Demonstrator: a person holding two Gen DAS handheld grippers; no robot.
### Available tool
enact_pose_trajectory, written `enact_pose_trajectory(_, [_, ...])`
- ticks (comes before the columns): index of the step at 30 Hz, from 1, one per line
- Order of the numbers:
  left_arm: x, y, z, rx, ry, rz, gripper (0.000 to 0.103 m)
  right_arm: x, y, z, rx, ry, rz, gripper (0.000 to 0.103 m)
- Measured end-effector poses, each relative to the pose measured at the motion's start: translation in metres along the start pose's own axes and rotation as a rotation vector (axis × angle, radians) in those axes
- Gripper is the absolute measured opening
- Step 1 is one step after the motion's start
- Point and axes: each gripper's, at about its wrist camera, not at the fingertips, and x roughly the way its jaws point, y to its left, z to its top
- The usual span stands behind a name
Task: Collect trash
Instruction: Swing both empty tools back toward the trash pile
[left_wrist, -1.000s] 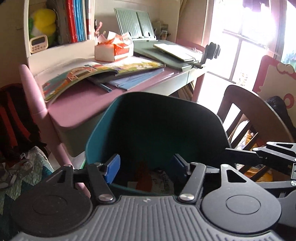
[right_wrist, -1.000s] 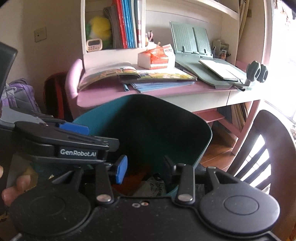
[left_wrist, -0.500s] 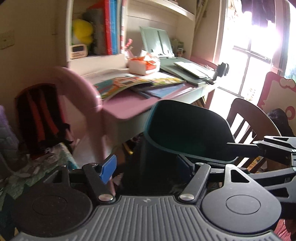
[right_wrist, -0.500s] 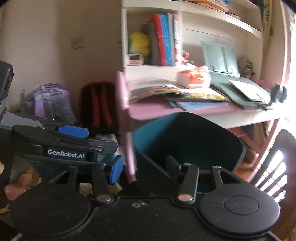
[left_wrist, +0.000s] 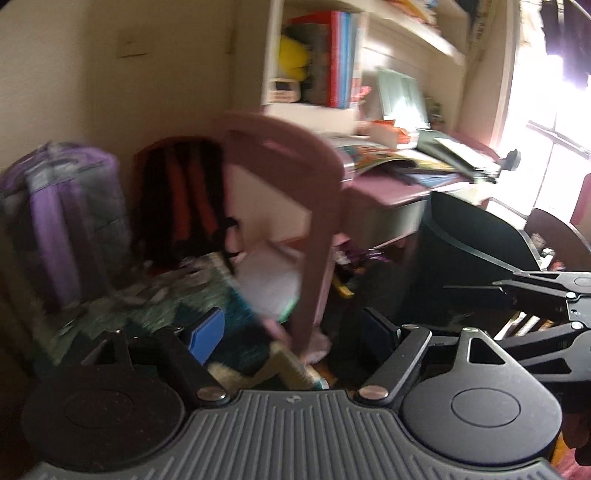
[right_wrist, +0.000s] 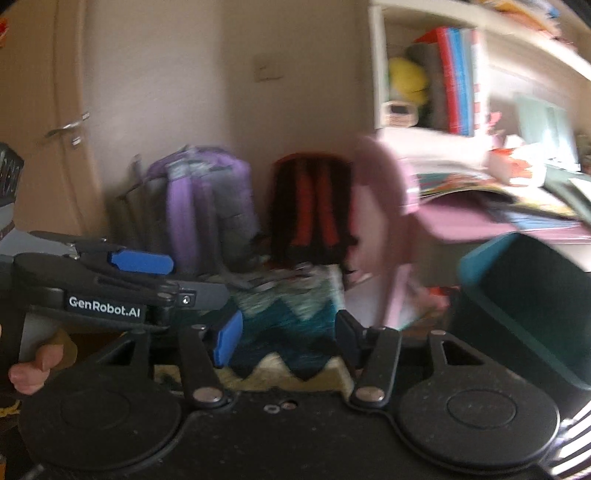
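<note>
Standing at the right edge, the teal bin (right_wrist: 524, 306) is seen beside the pink desk (right_wrist: 480, 221); backpacks (right_wrist: 310, 206) crowd the wall. Both tools, left (left_wrist: 291, 332) and right (right_wrist: 284, 339), have just been opening, nothing held.

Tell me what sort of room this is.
Probably a child's bedroom or study: a pink desk strewn with picture books, a shelf of books beside a yellow soft toy, and two backpacks against the wall.

Bin (right_wrist: 524, 302) right of the desk leg (right_wrist: 399, 280) — two backpacks (right_wrist: 310, 210) left, against the wall.
</note>
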Motion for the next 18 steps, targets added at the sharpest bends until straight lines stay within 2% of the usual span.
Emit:
enact_pose_trajectory(9, [-0.003,0.087,-0.055,-0.122,0.021,0.091,0.097,0.073,0.065,-0.025,-0.024,0.090,0.160,0.056])
enact_pose_trajectory(18, [0.031,0.181,-0.128,-0.254,0.102,0.157,0.102,0.157,0.113,-0.075,-0.086,0.190,0.255,0.057])
